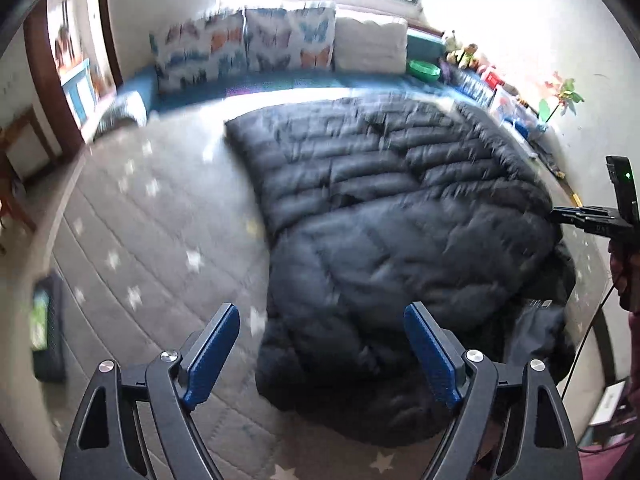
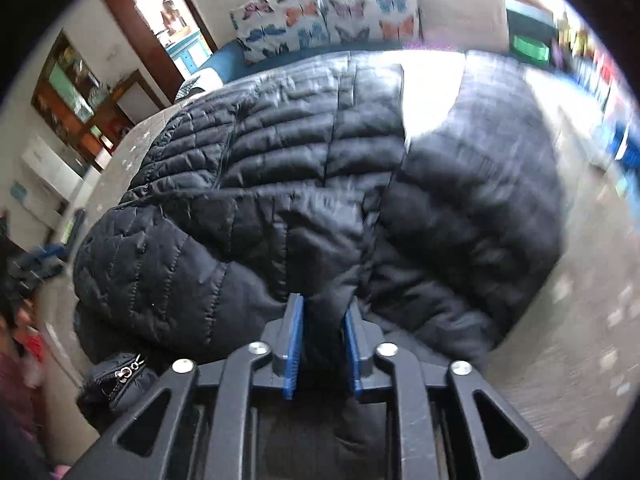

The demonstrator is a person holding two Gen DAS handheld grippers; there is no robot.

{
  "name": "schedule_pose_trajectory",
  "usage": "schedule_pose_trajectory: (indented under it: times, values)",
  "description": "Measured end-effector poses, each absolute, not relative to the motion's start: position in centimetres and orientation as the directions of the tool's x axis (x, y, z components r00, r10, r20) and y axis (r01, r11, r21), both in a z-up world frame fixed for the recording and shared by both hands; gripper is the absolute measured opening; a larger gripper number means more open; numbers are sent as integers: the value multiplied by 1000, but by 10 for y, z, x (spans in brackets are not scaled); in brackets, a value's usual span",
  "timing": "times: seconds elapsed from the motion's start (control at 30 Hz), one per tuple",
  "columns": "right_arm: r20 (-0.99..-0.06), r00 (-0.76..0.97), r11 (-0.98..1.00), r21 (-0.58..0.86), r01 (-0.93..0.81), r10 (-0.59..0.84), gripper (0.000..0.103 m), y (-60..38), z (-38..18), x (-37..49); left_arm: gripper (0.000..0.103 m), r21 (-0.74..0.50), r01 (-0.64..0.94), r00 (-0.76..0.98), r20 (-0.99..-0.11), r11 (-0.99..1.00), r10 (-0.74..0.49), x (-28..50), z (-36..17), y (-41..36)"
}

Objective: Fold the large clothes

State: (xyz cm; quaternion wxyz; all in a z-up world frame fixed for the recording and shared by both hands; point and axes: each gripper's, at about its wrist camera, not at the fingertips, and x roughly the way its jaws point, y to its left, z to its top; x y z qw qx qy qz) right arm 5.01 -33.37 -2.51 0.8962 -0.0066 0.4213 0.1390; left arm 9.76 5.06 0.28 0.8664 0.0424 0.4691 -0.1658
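A large black quilted puffer jacket (image 1: 392, 220) lies spread on a grey star-patterned mat (image 1: 152, 240), its near part bunched over. My left gripper (image 1: 322, 312) is open and empty, held above the jacket's near left edge. My right gripper (image 2: 323, 306) is shut on a fold of the jacket (image 2: 280, 184), which fills the right wrist view. The right gripper also shows at the right edge of the left wrist view (image 1: 560, 214), at the jacket's right side. A zipper end (image 2: 128, 372) hangs at lower left.
Butterfly-print cushions (image 1: 248, 44) and a white cushion (image 1: 372, 44) line a blue mat at the far wall. A green bowl (image 1: 424, 70), toys and boxes (image 1: 500, 92) run along the right wall. A dark device (image 1: 46, 328) lies on the mat's left. A wooden cabinet (image 2: 76, 96) stands left.
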Motion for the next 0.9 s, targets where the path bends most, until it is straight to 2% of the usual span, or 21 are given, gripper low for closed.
schedule_pose_trajectory:
  times: [0.07,0.17,0.2,0.33,0.47,0.53,0.63,0.73,0.83,0.9]
  values:
    - [-729,650,960,36,-277,215,36,-326,-6,41,90,-85,347,528,-805,934,-270,99,16,42]
    - [-683,684,944,23,-330,256,58,-310,11,39,90,-76,371,535,-797,926,-280,113,19,21]
    - [-674,687,938,24,-347,271,62,-304,13,42,90,-79,378,523,-803,922,-284,119,15,14]
    - [-695,648,918,45,-394,312,62,-280,-7,65,90,-74,403,444,-856,912,-265,140,-28,-14]
    - [-784,551,929,83,-362,284,62,-282,-59,97,91,-17,426,436,-872,904,-222,136,-68,-26]
    - [-794,513,925,157,-347,327,63,-291,-75,105,91,40,451,464,-864,892,-196,129,-70,-32]
    - [-787,519,925,169,-340,335,62,-296,-67,101,88,-6,427,431,-878,904,-209,126,-61,-32]
    - [-784,538,931,139,-337,311,62,-298,-54,90,87,-83,496,442,-833,864,-333,99,-35,-46]
    - [-757,575,934,127,-335,310,62,-308,-37,72,76,-66,601,446,-799,796,-403,69,-27,-79]
    - [-746,589,935,129,-330,310,62,-316,-30,65,56,-50,654,421,-805,755,-418,56,-37,-102]
